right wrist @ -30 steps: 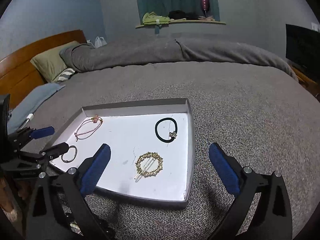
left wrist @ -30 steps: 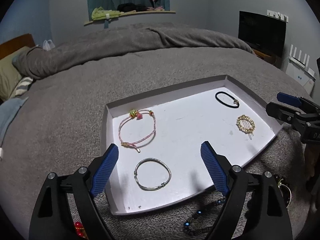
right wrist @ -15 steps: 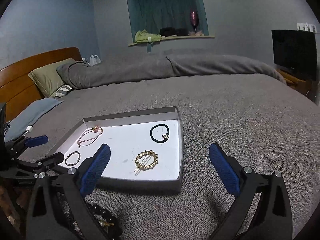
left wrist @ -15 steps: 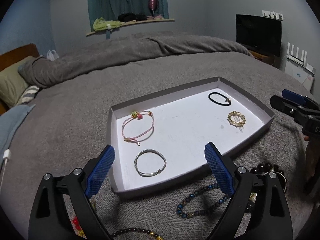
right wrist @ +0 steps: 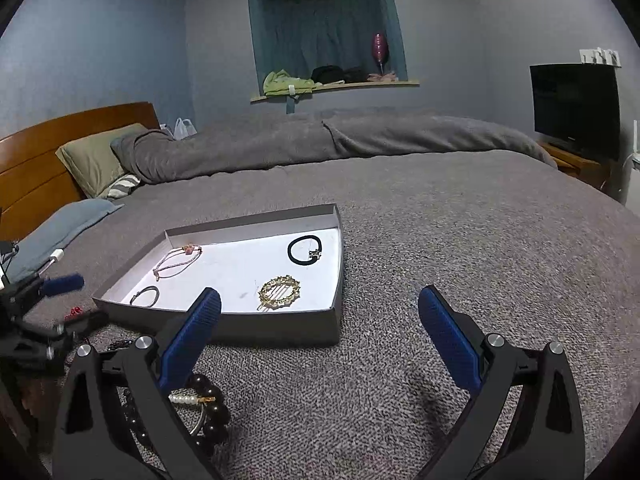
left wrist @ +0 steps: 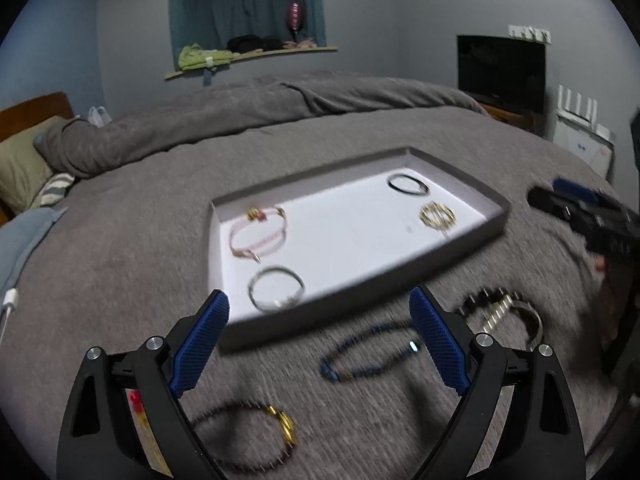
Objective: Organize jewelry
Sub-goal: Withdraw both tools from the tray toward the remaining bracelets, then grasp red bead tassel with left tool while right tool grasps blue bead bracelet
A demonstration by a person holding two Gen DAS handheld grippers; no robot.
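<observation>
A shallow grey tray (left wrist: 476,236) (right wrist: 280,330) with a white floor lies on the grey bed. In it lie a pink cord bracelet (left wrist: 258,234) (right wrist: 178,261), a silver bangle (left wrist: 276,287) (right wrist: 145,295), a black hair tie (left wrist: 408,184) (right wrist: 305,251) and a gold round clip (left wrist: 437,215) (right wrist: 279,289). On the blanket in front lie a blue bead bracelet (left wrist: 370,354), a dark bracelet with gold beads (left wrist: 248,436) and a dark bead and pearl bracelet (left wrist: 500,310) (right wrist: 200,404). My left gripper (left wrist: 320,344) is open and empty near the tray's front. My right gripper (right wrist: 320,334) is open and empty at the tray's right front corner.
Grey duvet and pillows (right wrist: 96,160) lie at the bed's head by the wooden headboard (right wrist: 36,160). A TV (right wrist: 574,110) stands at the right. A small red item (left wrist: 136,400) lies at the left gripper's base. A window shelf (right wrist: 332,86) is behind.
Both grippers have pulled back from the tray and tilted up. The loose bracelets on the blanket have come into view. The jewelry in the tray has not moved.
</observation>
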